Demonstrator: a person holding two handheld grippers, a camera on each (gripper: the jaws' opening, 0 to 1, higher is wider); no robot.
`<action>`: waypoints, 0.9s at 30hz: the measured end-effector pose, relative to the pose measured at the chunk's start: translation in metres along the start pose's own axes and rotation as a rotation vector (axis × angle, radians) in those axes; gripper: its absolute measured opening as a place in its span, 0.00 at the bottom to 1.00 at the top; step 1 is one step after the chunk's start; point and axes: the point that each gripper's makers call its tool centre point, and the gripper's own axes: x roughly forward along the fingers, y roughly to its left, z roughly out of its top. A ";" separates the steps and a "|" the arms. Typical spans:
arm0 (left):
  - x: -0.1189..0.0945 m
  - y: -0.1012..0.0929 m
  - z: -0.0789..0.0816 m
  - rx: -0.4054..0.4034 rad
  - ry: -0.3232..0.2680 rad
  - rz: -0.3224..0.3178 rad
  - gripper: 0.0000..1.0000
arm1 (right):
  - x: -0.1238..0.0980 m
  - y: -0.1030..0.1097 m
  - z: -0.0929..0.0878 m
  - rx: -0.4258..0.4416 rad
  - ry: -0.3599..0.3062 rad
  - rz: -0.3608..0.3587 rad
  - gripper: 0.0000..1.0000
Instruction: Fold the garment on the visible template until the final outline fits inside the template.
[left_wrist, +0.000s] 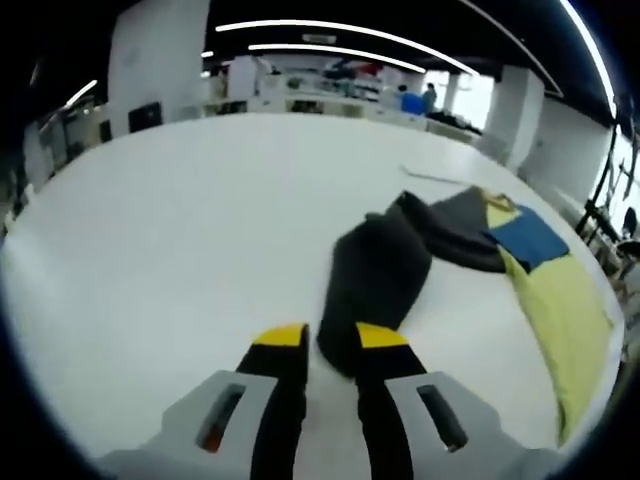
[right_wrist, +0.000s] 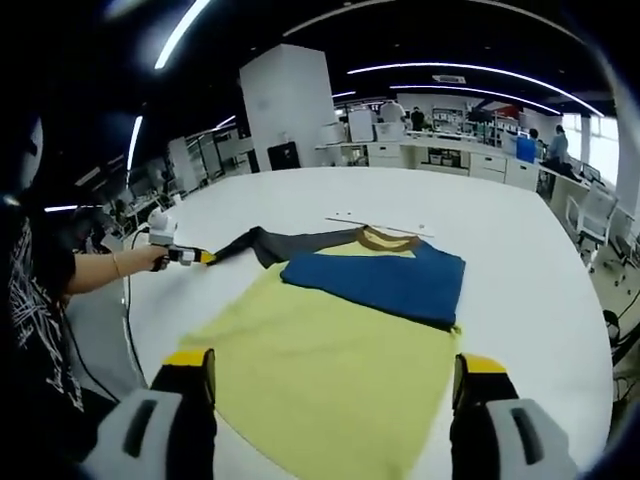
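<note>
A garment lies on the white table (right_wrist: 530, 310): yellow-green body (right_wrist: 330, 370), blue chest panel (right_wrist: 385, 275), tan collar (right_wrist: 388, 238) and dark grey sleeves. My left gripper (left_wrist: 332, 338) is shut on the end of one dark sleeve (left_wrist: 375, 270), which bunches up in front of its yellow-tipped jaws. In the right gripper view that left gripper (right_wrist: 205, 257) holds the sleeve (right_wrist: 290, 242) stretched out to the left of the body. My right gripper (right_wrist: 335, 375) stands open, jaws wide apart, over the yellow hem. A thin line (right_wrist: 385, 225) marks the table beyond the collar.
A person's hand (right_wrist: 150, 258) and dark-clothed body (right_wrist: 35, 320) are at the table's left edge. Office desks (right_wrist: 440, 150), a white pillar (right_wrist: 290, 100) and a chair (right_wrist: 590, 215) stand beyond the table. Bare white tabletop (left_wrist: 180, 240) stretches left of the sleeve.
</note>
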 end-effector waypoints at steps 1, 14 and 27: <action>0.001 0.000 0.000 -0.008 0.002 0.000 0.11 | 0.000 -0.001 -0.001 -0.002 0.002 -0.003 0.99; -0.014 0.035 0.020 -0.008 -0.082 0.121 0.00 | 0.000 -0.003 -0.005 -0.003 0.014 -0.021 0.98; -0.032 0.058 0.030 -0.039 -0.115 0.198 0.01 | 0.003 -0.002 -0.008 -0.003 0.032 -0.014 0.98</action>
